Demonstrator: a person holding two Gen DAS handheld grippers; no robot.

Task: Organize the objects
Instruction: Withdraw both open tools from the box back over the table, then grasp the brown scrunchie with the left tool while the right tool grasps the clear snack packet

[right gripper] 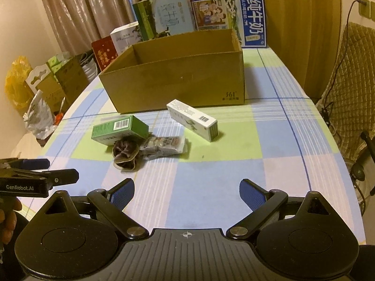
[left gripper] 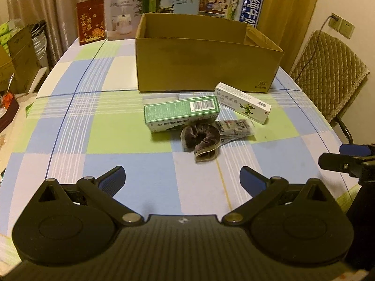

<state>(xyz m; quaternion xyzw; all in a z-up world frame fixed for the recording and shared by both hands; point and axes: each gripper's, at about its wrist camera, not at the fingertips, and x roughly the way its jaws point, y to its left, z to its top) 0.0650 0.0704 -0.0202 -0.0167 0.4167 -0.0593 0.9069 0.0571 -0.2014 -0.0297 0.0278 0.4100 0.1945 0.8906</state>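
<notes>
An open cardboard box point(left gripper: 206, 65) point(right gripper: 178, 79) stands on the checked tablecloth. In front of it lie a green carton point(left gripper: 181, 112) point(right gripper: 119, 128), a white carton point(left gripper: 242, 103) point(right gripper: 192, 119), a dark velvet scrunchie point(left gripper: 201, 140) point(right gripper: 125, 153) and a flat printed sachet point(left gripper: 236, 127) point(right gripper: 164, 145). My left gripper point(left gripper: 182, 178) is open above the near table, short of the scrunchie, and it also shows at the left edge of the right wrist view point(right gripper: 56, 171). My right gripper point(right gripper: 187, 192) is open too, holding nothing, nearer than the items and right of the left gripper.
Printed boxes point(left gripper: 117, 16) and milk cartons point(right gripper: 229, 21) stand behind the cardboard box. A quilted chair point(left gripper: 328, 75) is at the table's right side. Cartons and bags point(right gripper: 46, 89) pile up on the floor to the left. A hand point(right gripper: 7, 217) holds the left tool.
</notes>
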